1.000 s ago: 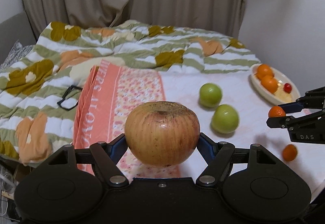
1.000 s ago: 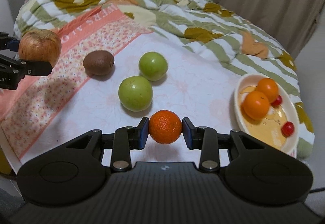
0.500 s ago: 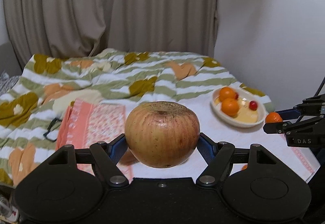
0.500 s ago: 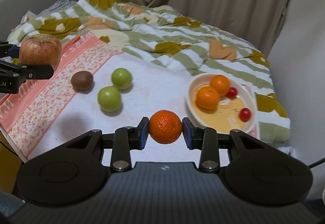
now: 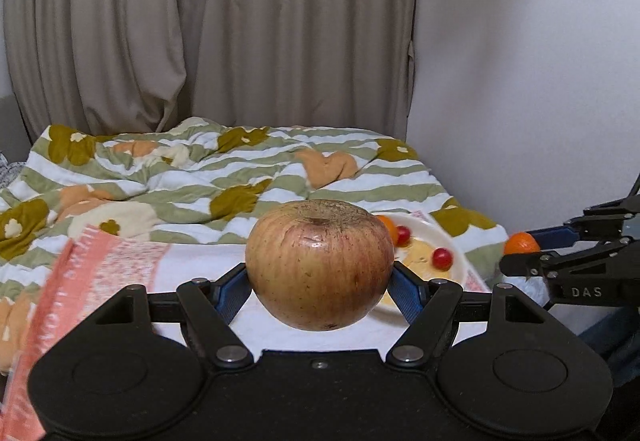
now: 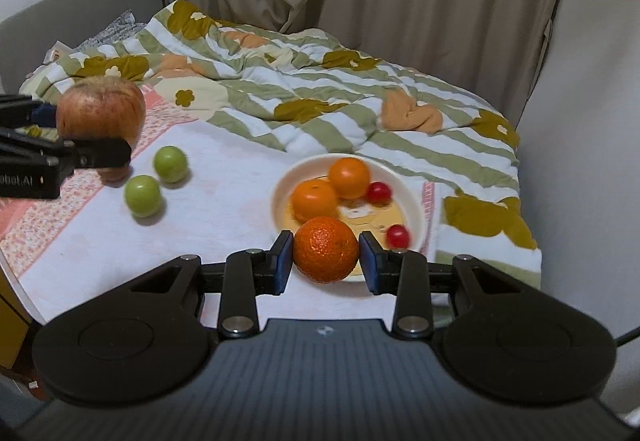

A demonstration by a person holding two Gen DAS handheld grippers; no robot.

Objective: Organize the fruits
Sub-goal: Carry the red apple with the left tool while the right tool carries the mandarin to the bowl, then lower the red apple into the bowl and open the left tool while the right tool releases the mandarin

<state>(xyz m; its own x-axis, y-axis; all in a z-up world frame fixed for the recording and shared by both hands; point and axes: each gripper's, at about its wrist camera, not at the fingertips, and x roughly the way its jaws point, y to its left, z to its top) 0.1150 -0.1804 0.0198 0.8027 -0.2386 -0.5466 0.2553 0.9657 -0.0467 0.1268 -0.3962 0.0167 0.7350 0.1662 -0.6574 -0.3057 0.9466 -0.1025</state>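
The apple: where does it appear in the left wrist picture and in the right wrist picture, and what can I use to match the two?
Left wrist view: the apple fills the lower centre, held in the left tool.
Right wrist view: the apple is at the far left edge, in that same tool, above the two green fruits.
Shared landmark: the white plate holding oranges and small red fruits.

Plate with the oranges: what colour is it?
Cream-white plate, yellowish inside; clearest in the right wrist view.

Three oranges, two green fruits, two cherry tomatoes, one apple.
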